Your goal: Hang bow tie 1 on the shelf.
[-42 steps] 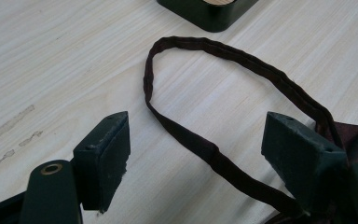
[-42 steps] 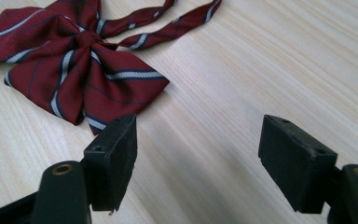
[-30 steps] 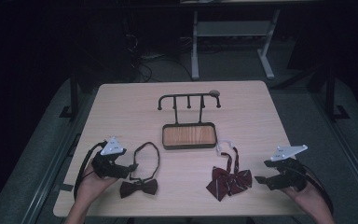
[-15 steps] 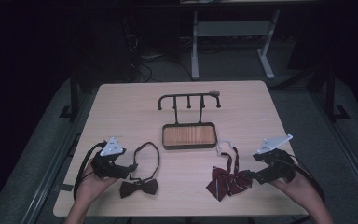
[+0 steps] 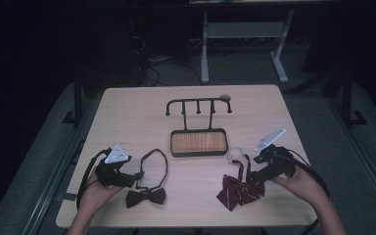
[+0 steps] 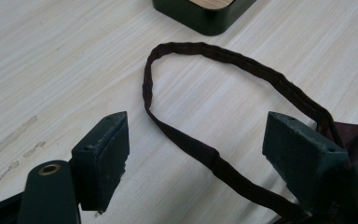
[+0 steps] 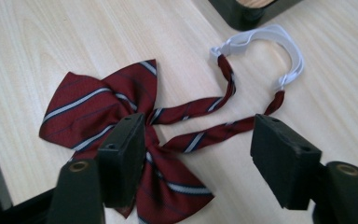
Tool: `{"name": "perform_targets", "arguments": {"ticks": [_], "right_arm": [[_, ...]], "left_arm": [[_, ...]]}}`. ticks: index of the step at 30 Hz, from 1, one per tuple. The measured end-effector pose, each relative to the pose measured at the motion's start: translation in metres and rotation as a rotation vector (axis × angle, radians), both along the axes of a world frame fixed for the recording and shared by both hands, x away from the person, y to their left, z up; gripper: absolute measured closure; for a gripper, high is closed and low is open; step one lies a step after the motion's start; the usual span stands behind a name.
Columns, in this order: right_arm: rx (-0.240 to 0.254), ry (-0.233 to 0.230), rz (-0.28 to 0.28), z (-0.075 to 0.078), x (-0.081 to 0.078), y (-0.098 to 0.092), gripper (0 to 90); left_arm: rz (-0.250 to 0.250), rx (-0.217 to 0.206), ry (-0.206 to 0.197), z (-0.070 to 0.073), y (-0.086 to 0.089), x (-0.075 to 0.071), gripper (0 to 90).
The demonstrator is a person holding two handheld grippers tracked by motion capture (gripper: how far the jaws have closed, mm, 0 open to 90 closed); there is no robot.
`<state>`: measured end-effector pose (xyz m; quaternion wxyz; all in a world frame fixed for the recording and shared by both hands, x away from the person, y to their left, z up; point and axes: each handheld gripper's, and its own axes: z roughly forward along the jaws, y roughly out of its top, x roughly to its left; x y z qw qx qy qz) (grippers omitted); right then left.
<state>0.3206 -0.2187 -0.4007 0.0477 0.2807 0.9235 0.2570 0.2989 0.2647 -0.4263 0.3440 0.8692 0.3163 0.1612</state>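
Observation:
A dark brown bow tie lies at the table's front left, its strap looped toward the stand. My left gripper rests beside it, open, with the strap running between the jaws and touching neither pad. A red striped bow tie with a white elastic band lies at the front right. My right gripper hovers over it, open; its jaws have just been closing a little. The tie's two tails lie beneath the gap, ungripped.
A black hook stand on a wood-inlaid tray base stands mid-table. The light wooden table has bare room at the back left and right. Its front edge runs close under both hands. Dark floor surrounds it.
My right gripper has moved left from the table's right edge to above the red bow tie. The left gripper and both ties have stayed put.

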Motion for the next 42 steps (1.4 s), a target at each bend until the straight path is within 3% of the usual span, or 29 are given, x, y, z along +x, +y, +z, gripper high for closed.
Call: {"name": "perform_targets", "arguments": {"ticks": [9,18,28,30,42], "right_arm": [[-0.017,0.012,0.005,0.000,0.019,0.006,39.2],[-0.051,0.069,-0.018,-0.008,0.045,0.009,40.1],[-0.081,0.077,-0.029,-0.012,0.060,0.019,41.1],[-0.134,0.085,-0.035,-0.018,0.065,0.023,40.9],[-0.196,0.108,-0.098,-0.026,0.080,0.029,52.2]], "left_arm": [[-0.001,-0.002,-0.008,0.001,0.001,0.000,23.2],[0.009,-0.008,-0.004,0.000,0.002,0.000,22.9],[0.003,-0.010,-0.009,0.001,0.003,0.001,22.9],[0.005,-0.009,-0.014,0.001,0.003,0.001,22.9],[0.007,-0.009,-0.012,0.002,0.003,0.002,22.9]]}}
